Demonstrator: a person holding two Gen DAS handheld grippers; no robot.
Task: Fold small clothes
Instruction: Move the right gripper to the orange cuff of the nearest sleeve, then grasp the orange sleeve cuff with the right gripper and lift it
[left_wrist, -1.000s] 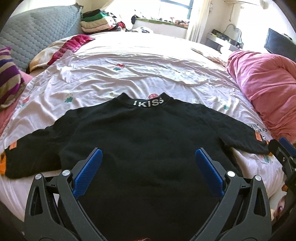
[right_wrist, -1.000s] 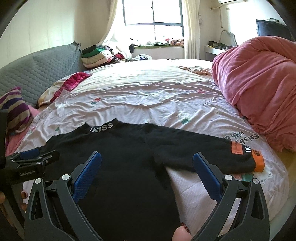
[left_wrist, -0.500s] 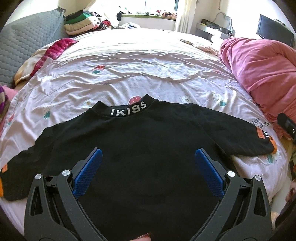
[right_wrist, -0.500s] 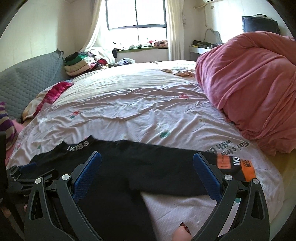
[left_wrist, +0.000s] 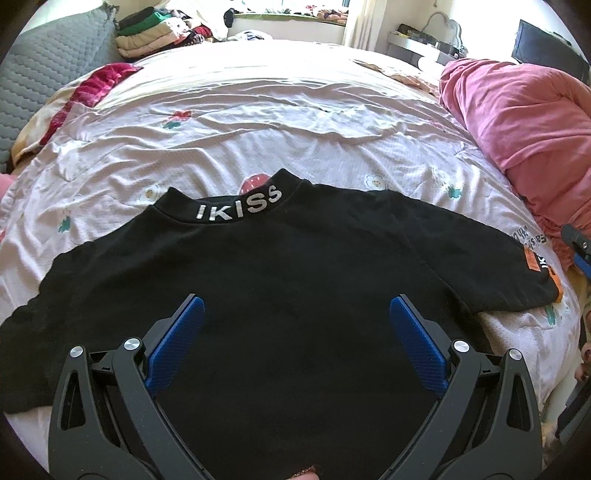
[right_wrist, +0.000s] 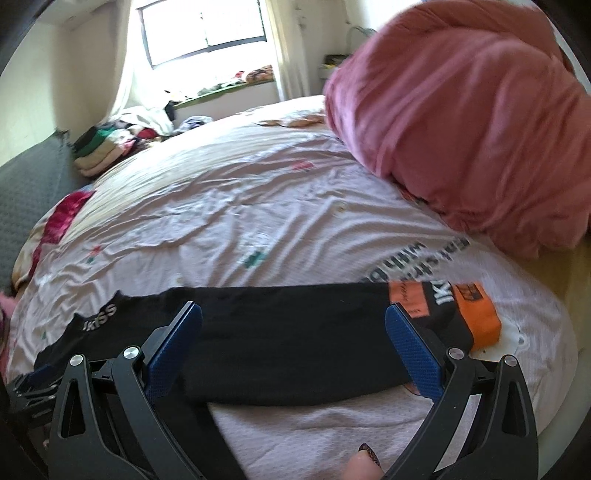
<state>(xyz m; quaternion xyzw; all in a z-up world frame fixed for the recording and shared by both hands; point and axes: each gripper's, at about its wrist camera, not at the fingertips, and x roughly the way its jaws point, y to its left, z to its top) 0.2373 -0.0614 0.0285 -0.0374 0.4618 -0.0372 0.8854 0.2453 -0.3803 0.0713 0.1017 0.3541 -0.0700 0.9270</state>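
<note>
Currently black long-sleeved knit top (left_wrist: 280, 295) lies flat on pink printed bedsheet (left_wrist: 295, 122) for folding, left gripper (left_wrist: 295, 317) spread empty above body, right gripper (right_wrist: 293, 325) spread empty straddling orange-cuffed sleeve (right_wrist: 295, 325).

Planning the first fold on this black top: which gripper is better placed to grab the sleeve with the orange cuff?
Right. The right gripper is open, straddling that sleeve near the orange cuff. The left gripper hovers over the top's body.

Both grippers: black plastic frames, blue textured jaws, silver screw heads; dark glittery nail polish (right_wrist: 369, 451) on fingertip
</note>
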